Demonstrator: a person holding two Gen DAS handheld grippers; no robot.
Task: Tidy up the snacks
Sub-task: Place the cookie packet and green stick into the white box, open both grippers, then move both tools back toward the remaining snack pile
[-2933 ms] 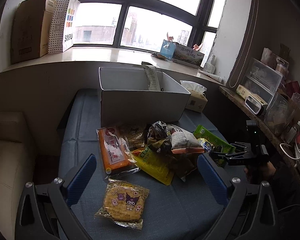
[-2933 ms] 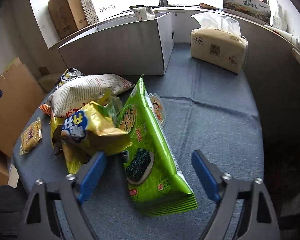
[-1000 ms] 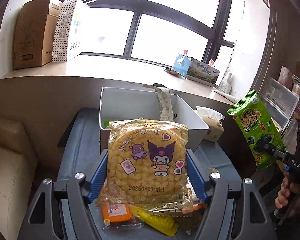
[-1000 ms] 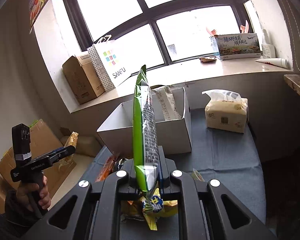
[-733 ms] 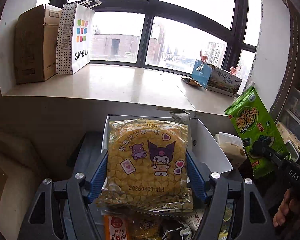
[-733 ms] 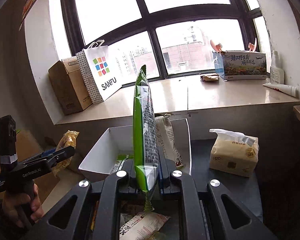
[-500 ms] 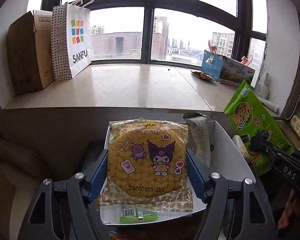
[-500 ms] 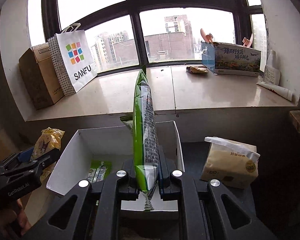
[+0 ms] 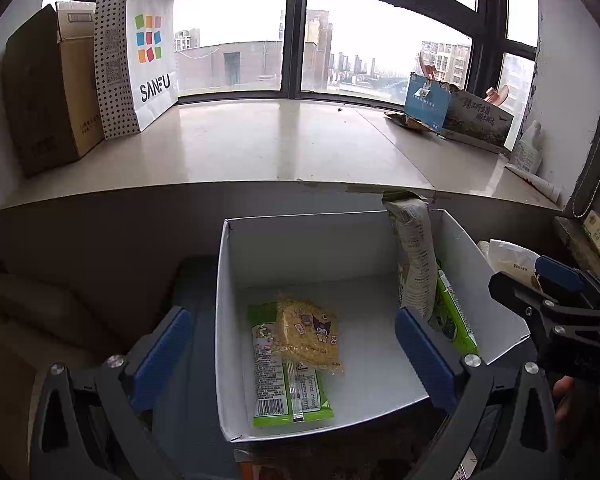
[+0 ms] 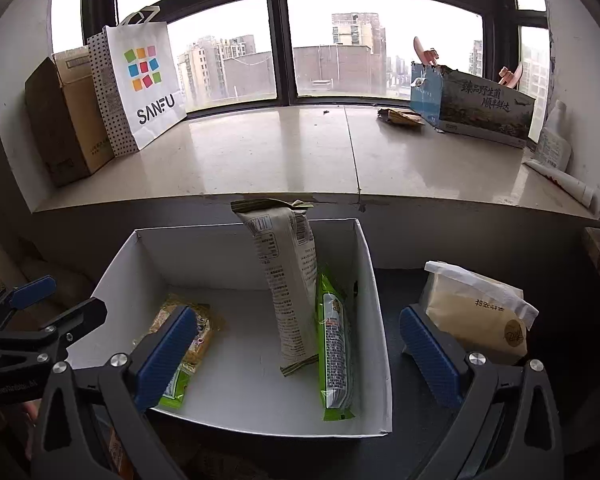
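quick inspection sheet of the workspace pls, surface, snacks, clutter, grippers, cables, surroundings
surface: grey-blue cloth top under the white box.
job's things: yellow cracker pack lies on a flat green pack on the box floor; tall pale bag and green seaweed pack stand by the box's right wall.
clutter: tissue pack beside the box.
grippers: left gripper and right gripper both open over the box, jaws just opened, nothing between the pads.
cables: nothing seen.
surroundings: window sill with shopping bag and cardboard box.

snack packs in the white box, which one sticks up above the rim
The tall beige pack, standing on end near the right wall. The green pack beside it stays below the rim, and the yellow cracker pack lies flat.
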